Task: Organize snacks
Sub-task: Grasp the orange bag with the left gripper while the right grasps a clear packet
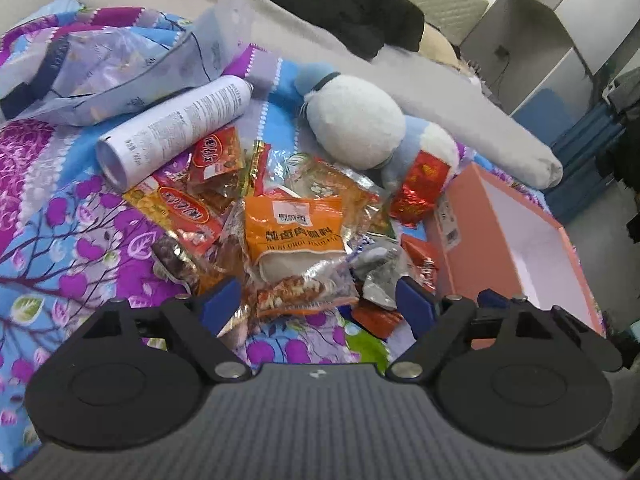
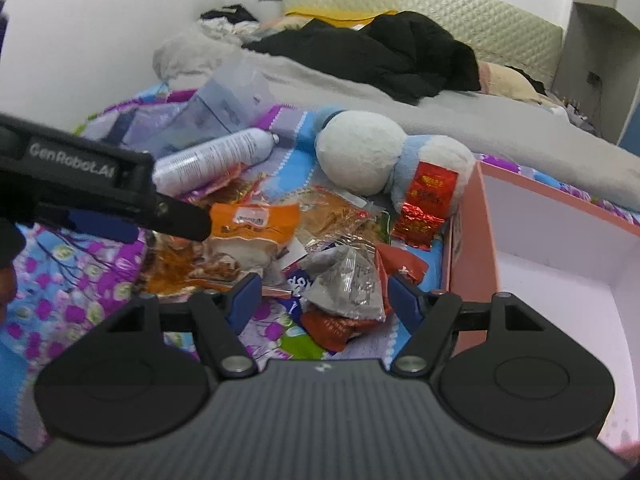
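Note:
A heap of snack packets lies on the flowered bedspread (image 1: 80,240). An orange packet (image 1: 296,220) (image 2: 252,220) tops the heap, and a red foil packet (image 1: 420,184) (image 2: 428,204) leans on a plush toy. My left gripper (image 1: 318,302) is open low over the heap, a clear packet of brown snacks (image 1: 304,294) lying between its fingers untouched. My right gripper (image 2: 325,300) is open too, straddling a crumpled silver packet (image 2: 344,284) on a red-orange one (image 2: 332,328). In the right wrist view the left gripper's black finger (image 2: 180,220) reaches in from the left. An open pink box (image 1: 472,216) (image 2: 476,240) stands right of the heap.
A white spray can (image 1: 176,128) (image 2: 216,156) and a clear plastic bag (image 1: 120,72) lie left of the heap. Behind it rests a white and blue plush toy (image 1: 360,120) (image 2: 360,148). A grey blanket (image 1: 480,120) and black clothing (image 2: 380,52) cover the bed farther back.

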`<action>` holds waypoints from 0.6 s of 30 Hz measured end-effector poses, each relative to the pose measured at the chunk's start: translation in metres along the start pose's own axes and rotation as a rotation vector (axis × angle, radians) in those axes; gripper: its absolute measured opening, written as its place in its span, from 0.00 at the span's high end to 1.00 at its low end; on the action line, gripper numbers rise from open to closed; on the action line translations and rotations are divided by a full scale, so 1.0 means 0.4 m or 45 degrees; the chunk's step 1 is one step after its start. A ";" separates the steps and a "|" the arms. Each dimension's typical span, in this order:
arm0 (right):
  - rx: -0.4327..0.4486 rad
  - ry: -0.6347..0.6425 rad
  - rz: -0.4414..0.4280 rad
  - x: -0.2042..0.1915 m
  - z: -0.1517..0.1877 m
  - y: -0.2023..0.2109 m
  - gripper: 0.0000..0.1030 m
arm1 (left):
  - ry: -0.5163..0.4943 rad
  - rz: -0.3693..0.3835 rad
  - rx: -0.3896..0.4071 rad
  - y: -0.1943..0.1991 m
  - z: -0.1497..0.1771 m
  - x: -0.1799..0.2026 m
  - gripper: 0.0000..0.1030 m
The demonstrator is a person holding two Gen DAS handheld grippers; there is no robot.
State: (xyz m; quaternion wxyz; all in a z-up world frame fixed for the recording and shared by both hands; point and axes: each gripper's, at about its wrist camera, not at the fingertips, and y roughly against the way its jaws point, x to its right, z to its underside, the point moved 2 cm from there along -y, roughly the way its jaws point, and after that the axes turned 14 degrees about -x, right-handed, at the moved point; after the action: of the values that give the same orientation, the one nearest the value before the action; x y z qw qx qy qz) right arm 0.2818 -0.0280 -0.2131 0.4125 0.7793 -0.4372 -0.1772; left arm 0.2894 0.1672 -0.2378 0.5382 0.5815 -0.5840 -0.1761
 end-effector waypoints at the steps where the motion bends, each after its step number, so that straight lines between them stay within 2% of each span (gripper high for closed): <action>1: -0.005 0.006 0.004 -0.001 -0.005 -0.015 0.31 | 0.003 -0.002 -0.011 -0.015 -0.009 -0.003 0.15; 6: -0.050 0.030 0.029 -0.002 -0.022 -0.089 0.31 | 0.005 -0.012 -0.079 -0.092 -0.044 -0.013 0.16; 11: -0.088 0.064 0.088 -0.002 -0.032 -0.156 0.31 | 0.010 -0.021 -0.149 -0.160 -0.063 -0.024 0.21; 18: -0.128 0.022 0.093 0.013 -0.035 -0.231 0.30 | -0.017 -0.044 -0.187 -0.218 -0.075 -0.017 0.22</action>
State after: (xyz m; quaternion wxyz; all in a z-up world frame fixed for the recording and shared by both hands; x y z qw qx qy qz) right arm 0.3432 0.0003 -0.2780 0.4609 0.7427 -0.4523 -0.1770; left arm 0.3555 0.1629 -0.3023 0.5724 0.5493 -0.5630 -0.2316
